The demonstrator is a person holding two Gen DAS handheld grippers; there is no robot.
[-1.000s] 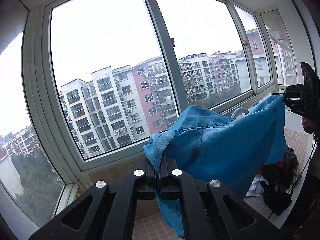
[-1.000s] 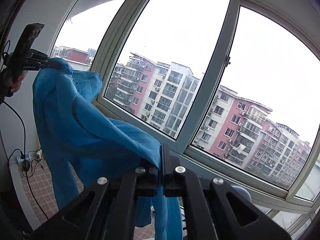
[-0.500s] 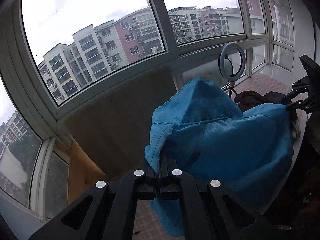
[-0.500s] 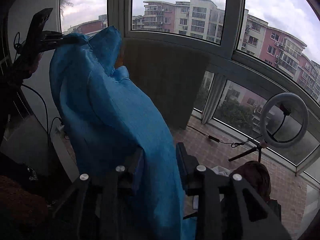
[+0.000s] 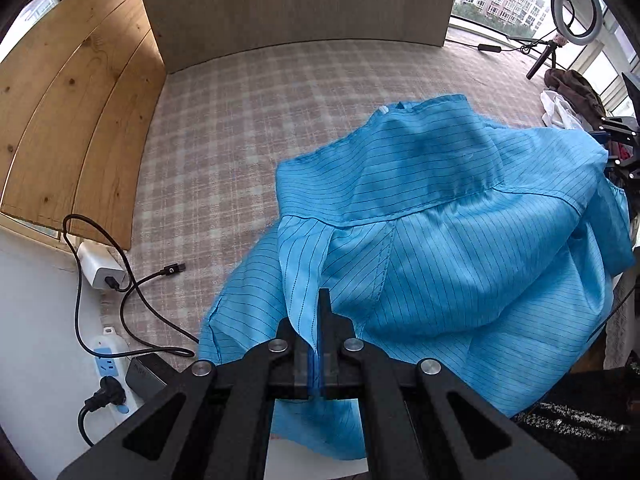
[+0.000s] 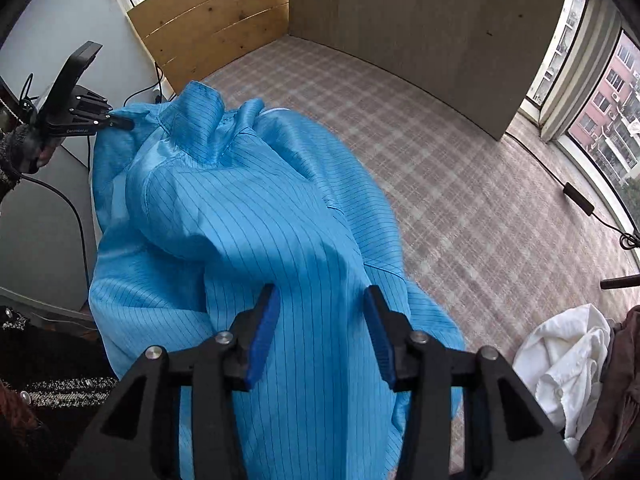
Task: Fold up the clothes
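A blue pinstriped garment [image 5: 440,220] billows over the checked surface [image 5: 240,120], collar toward the far side. My left gripper [image 5: 319,320] is shut on a fold of its near edge. From the right wrist the same garment [image 6: 240,220] hangs in a puffed mound, and the left gripper [image 6: 126,123] pinches its far corner at upper left. My right gripper [image 6: 320,312] has its jaws opening. Blue cloth lies between the blue pads [image 6: 262,332] and under them, but the pads stand apart from it.
Wooden boards [image 5: 72,92] and a grey panel [image 5: 300,0] wall the far side. A charger [image 5: 96,270], cables and a power strip [image 5: 108,364] lie at the left edge. White clothes [image 6: 560,356] and brown clothes are piled at the right, near a ring light [image 5: 574,10].
Both grippers swung from facing the window down toward the checked surface, bringing the blue garment down with them. The right jaws, shut on the cloth before, have parted.
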